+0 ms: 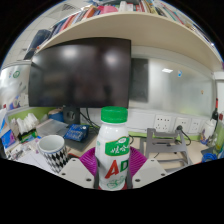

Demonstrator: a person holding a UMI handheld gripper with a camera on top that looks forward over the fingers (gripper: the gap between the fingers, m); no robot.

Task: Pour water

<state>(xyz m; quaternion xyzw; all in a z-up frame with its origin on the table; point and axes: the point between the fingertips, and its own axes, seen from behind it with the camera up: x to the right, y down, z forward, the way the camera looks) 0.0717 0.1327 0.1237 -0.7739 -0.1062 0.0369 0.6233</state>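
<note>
A white plastic bottle [114, 150] with a green cap and a green and red "AD" label stands upright between my fingers. My gripper [113, 166] is shut on it, with the magenta pads [88, 160] pressed against both its sides. To the left, just beyond the fingers, a white mug [53, 151] with a dark pattern sits on the desk, its mouth facing up. The bottle hides the space right behind it.
A large dark monitor [82, 70] stands at the back of the desk [76, 146], with a second screen [139, 78] to its right. A blue box [74, 130] and small clutter lie behind the mug. A grey metal stand [165, 142] sits to the right. Shelves run overhead.
</note>
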